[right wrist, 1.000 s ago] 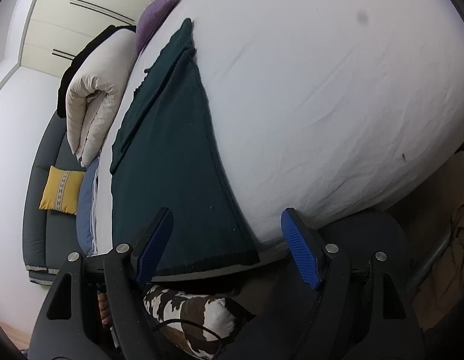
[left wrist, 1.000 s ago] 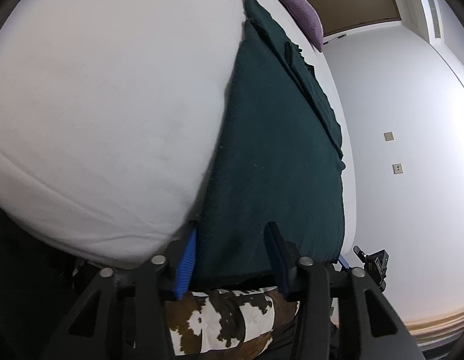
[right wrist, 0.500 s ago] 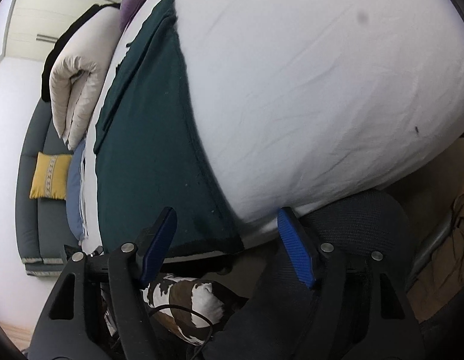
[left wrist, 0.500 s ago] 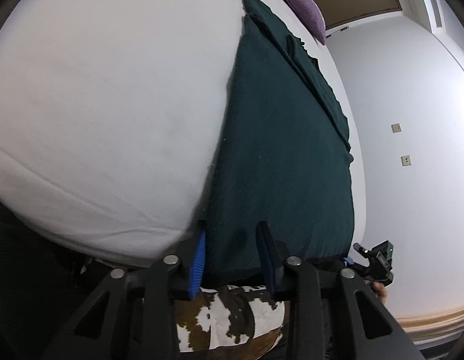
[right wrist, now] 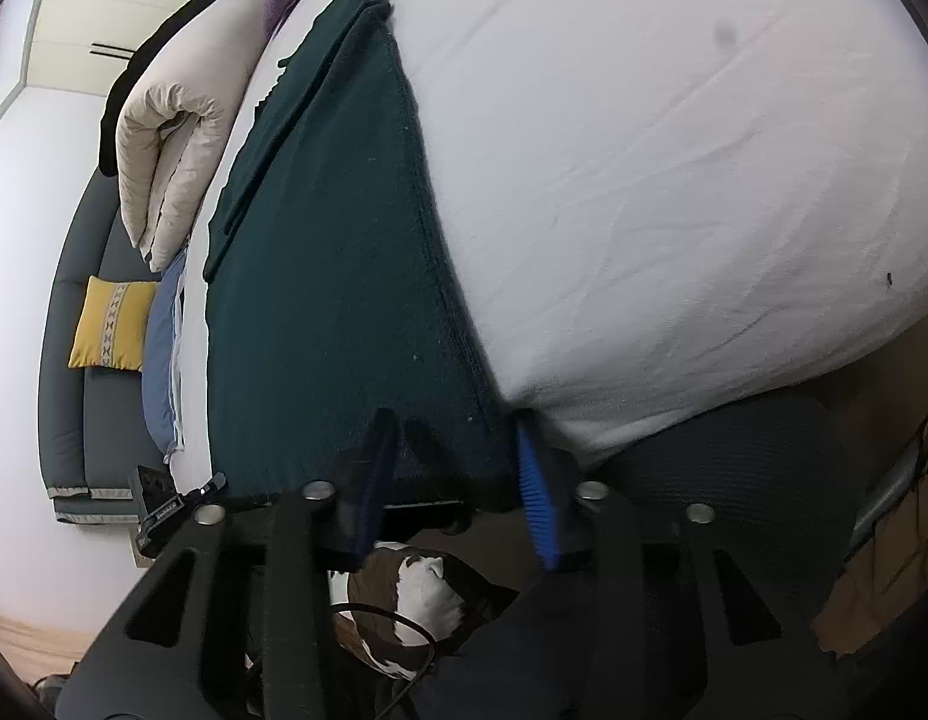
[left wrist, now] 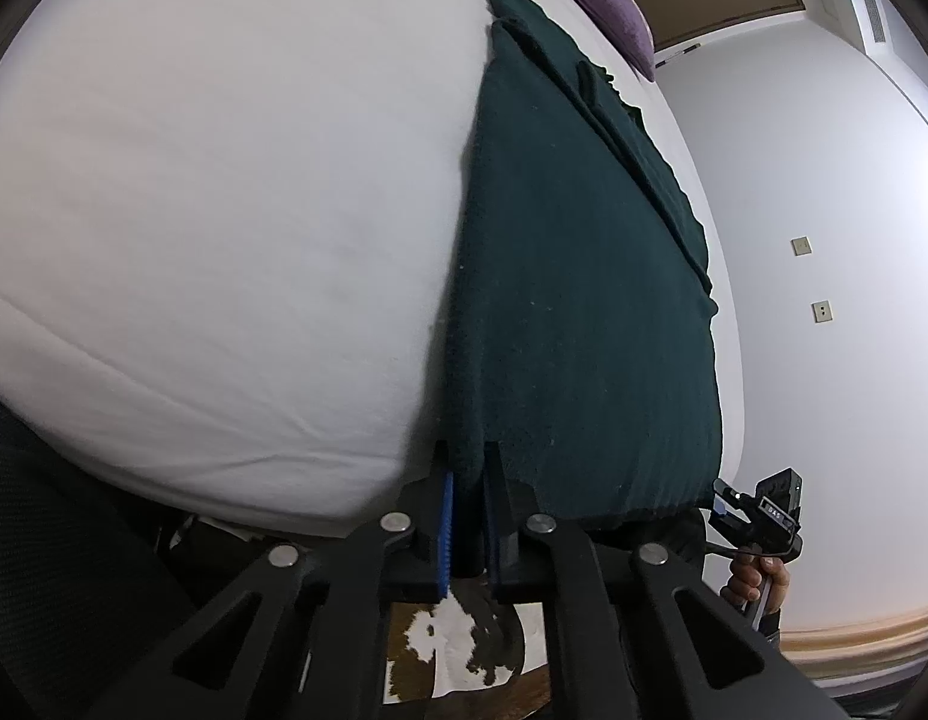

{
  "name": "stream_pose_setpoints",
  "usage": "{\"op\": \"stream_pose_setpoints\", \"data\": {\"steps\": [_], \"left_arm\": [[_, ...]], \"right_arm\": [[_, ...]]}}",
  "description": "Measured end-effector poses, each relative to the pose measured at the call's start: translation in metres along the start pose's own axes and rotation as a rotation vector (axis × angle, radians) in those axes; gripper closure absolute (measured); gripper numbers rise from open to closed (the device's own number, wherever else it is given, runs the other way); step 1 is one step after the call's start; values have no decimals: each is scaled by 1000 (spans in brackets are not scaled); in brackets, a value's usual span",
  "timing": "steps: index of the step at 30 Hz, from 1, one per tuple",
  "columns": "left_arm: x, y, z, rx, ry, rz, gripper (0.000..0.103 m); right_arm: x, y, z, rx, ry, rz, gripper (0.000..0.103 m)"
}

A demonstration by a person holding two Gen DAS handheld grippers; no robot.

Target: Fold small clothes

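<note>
A dark green garment (left wrist: 583, 276) lies flat and long on the white bed (left wrist: 224, 192), its near hem at the bed's front edge. My left gripper (left wrist: 468, 468) is shut on the hem's left corner. In the right wrist view the same garment (right wrist: 332, 276) shows with my right gripper (right wrist: 458, 444) around its right hem corner, jaws partly closed with a gap still between the blue pads (right wrist: 532, 480). The other gripper shows at the hem's far corner in each view (left wrist: 763, 510) (right wrist: 164, 504).
A purple pillow (left wrist: 607, 6) lies at the bed's far end. A folded cream duvet (right wrist: 170, 138), a blue cushion (right wrist: 161, 324) and a yellow cushion (right wrist: 110, 324) sit on a grey sofa (right wrist: 68, 360) left of the bed. A cow-print fabric (right wrist: 416, 600) lies below the bed's edge.
Both grippers moved forward onto the garment's near hem. The left jaws closed from wide open onto the left corner. The right jaws narrowed around the right corner.
</note>
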State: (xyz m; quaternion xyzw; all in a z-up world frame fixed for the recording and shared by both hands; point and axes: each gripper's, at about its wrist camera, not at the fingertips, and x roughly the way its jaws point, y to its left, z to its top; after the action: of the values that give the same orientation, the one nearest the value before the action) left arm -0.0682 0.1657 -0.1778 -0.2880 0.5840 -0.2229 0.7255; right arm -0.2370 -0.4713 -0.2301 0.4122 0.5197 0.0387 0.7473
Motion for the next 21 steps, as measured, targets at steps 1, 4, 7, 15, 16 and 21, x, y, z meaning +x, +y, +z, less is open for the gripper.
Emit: {"op": "stream_pose_setpoints", "data": {"steps": [1,4,7,15,16,21], "left_arm": [[-1,0,0,1,-3,1,95],[-3,-3,-1,6,-11,10,96],[-7,-6,-3,8,-26,11,97],[-26,-18,-4,26,-75,-64,97],[-29,-20,-4,26,-85,-80,97],[-46,-30,6,18,-123,-158,97]], "right_arm": [[1,0,0,-1,1,5,79],[3,2,0,-12,-2,9,89],[2,3,0,-30,-15,13,96],[-22,28,-1,-83,-100,60,96],[-25,29,0,-83,-105,69,96],[-44,55,6,-98,-152,131,96]]}}
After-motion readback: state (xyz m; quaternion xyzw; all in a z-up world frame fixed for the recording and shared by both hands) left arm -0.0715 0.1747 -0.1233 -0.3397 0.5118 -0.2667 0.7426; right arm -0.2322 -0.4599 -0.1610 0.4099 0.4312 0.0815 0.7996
